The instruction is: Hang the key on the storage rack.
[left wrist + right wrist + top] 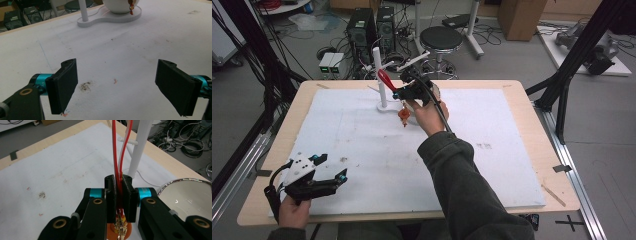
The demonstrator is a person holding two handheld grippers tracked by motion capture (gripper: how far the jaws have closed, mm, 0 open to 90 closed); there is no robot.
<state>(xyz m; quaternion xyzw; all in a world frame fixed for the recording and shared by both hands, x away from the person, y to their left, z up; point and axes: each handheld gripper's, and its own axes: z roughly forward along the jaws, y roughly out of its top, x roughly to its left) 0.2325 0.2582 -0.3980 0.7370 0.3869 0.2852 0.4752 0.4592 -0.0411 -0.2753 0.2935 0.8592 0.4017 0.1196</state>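
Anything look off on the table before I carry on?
The white mat is soiled: a dark smudge and small reddish specks between the left gripper's open jaws. Nothing looks spilled or toppled; the white stand is upright.

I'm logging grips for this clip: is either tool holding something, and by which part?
The right tool is shut on a red loop, pinching its lower end. The left tool is open and holds nothing.

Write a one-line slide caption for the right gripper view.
Right gripper shut on a red loop beside a white stand, above the white mat.
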